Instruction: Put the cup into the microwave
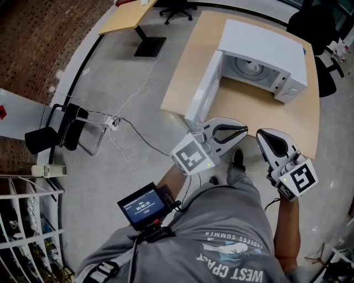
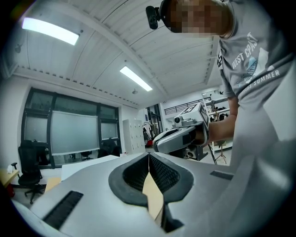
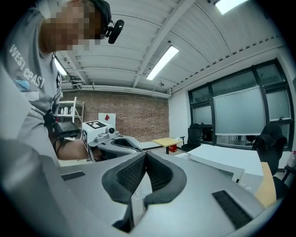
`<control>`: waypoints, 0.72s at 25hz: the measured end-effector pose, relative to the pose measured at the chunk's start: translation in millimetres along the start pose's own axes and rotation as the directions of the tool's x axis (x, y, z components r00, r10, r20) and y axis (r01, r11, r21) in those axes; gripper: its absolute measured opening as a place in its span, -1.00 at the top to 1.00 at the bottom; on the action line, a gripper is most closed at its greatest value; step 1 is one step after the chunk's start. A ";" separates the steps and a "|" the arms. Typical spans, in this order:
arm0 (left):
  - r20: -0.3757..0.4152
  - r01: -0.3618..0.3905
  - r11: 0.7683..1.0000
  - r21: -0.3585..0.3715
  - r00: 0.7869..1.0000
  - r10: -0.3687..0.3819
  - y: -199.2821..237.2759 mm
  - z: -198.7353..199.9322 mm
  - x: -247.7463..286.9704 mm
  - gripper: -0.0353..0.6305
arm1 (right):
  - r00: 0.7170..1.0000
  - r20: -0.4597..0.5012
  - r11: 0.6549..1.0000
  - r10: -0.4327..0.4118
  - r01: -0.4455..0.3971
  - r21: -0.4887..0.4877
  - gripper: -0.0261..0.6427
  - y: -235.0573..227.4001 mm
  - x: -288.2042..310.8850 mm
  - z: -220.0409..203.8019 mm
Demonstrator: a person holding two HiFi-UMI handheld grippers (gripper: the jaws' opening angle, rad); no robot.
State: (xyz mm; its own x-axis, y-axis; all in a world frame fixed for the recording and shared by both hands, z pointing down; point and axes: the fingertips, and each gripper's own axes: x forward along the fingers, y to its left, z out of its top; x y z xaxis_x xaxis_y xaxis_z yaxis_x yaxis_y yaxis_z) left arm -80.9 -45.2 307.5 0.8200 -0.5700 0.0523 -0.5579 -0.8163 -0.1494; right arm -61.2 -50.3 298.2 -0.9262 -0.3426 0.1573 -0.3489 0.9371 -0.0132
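Closest to me is my grey shirt point(image 1: 221, 243), and a little screen point(image 1: 142, 205) sits on a mount by my waist. Just past that I hold my two tools out in front, side by side and near each other but not touching.

My left gripper point(image 1: 243, 130) points about level toward the table. In the left gripper view its two dark fingers point(image 2: 164, 173) are pressed together at the tips, and nothing is between them; only a bit of tan shows through the gap below. My right gripper point(image 1: 262, 135) is pressed together too. In the right gripper view its fingers point(image 3: 129, 176) meet at the tips with nothing pinched. Each gripper view also shows the other gripper off to the side, held in my hand.

Both tips hang over the near edge of the wooden table point(image 1: 249, 110). On the table stands the white microwave point(image 1: 265, 50), well apart from my grippers. Its door point(image 1: 202, 94) is swung wide open on the left, and I can see the round plate point(image 1: 246, 67) inside. I cannot tell where the cup is, as no view shows it.

To my left the grey floor point(image 1: 138, 99) has thin cables and a plug strip point(image 1: 114, 122), with a black chair point(image 1: 55, 130) beside them. Farther off there is another desk point(image 1: 127, 16) with an office chair point(image 1: 177, 8) near it, and a brick wall point(image 3: 138, 120) stands at the far end of the room.
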 end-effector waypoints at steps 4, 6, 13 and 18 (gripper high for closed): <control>-0.001 0.000 1.000 0.015 1.000 0.000 -15.5 8.5 -9.0 0.83 | 1.000 -0.006 1.000 0.004 -0.004 -0.014 0.87 20.0 -9.9 3.9; -0.005 -0.003 1.000 0.012 1.000 0.003 -24.0 12.2 -12.3 0.83 | 1.000 0.002 1.000 0.007 -0.007 -0.016 0.86 29.1 -15.5 7.4; -0.008 0.007 1.000 0.028 1.000 -0.007 -59.1 20.9 -12.8 0.83 | 0.999 0.034 1.000 0.012 -0.011 -0.014 0.87 55.2 -45.2 16.8; -0.016 0.024 0.999 0.029 1.000 -0.024 -88.3 29.0 -11.3 0.83 | 0.999 0.042 1.000 -0.003 0.003 -0.006 0.86 72.9 -74.6 16.3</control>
State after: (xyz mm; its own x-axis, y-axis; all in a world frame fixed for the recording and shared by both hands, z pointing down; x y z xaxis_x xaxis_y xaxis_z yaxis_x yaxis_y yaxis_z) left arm -37.2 36.0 291.5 0.8308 -0.5519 0.0717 -0.5339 -0.8268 -0.1770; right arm -19.9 42.6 269.4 -0.9304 -0.3477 0.1158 -0.3507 0.9365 -0.0065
